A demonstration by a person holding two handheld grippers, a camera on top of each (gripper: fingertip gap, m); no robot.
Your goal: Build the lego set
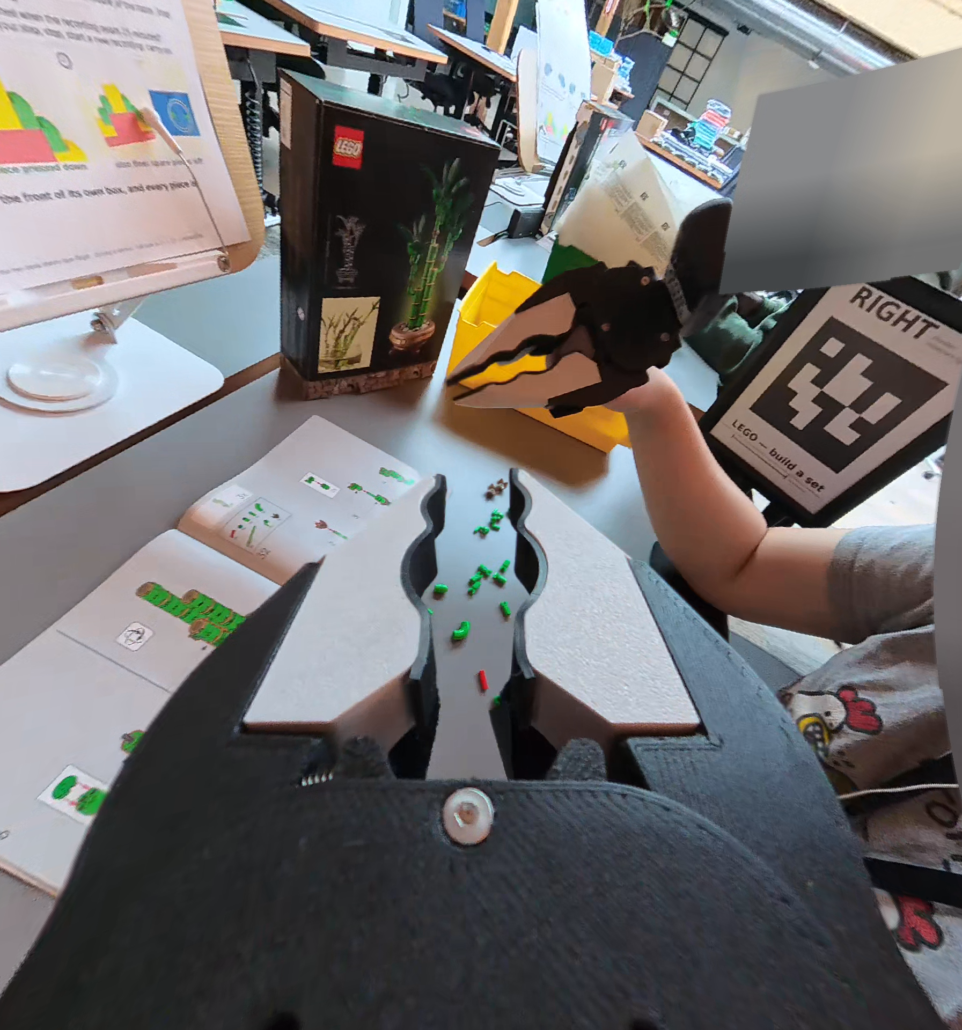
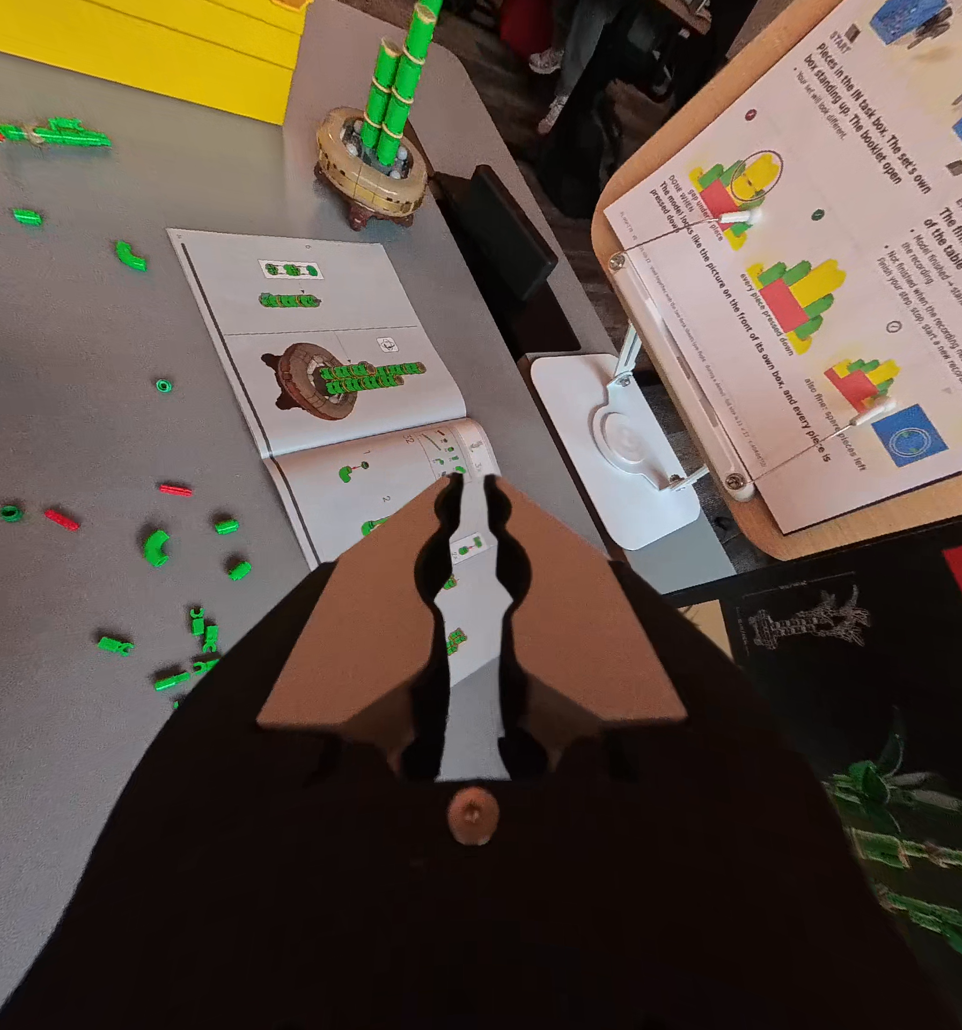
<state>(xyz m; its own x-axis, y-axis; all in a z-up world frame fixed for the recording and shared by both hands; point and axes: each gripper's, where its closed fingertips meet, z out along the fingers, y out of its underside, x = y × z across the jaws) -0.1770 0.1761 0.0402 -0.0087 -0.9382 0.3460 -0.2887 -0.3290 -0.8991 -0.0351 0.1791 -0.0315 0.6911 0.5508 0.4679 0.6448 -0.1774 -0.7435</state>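
Observation:
My left gripper (image 1: pixel 477 484) is open and empty, held above the grey table (image 1: pixel 356 435). Loose green pieces (image 1: pixel 484 574) and a red pin (image 1: pixel 482 681) lie on the table between its fingers. My right gripper (image 2: pixel 472 478) is empty with its jaws only a little apart, over the open booklet (image 2: pixel 322 345). It also shows in the left wrist view (image 1: pixel 455 391), raised in front of the yellow bin. A tan pot with green bamboo stalks (image 2: pixel 375 161) stands beyond the booklet. A small green sub-assembly (image 2: pixel 49 134) lies at the far left.
The set's black box (image 1: pixel 378 239) stands at the back. A yellow bin (image 1: pixel 495 312) sits beside it. An instruction sheet on a white stand (image 2: pixel 802 278) is at the table's edge. A marker sign (image 1: pixel 846 401) and a person's arm (image 1: pixel 690 501) are at the right. About 15 centimeters separates my left fingertips from my right.

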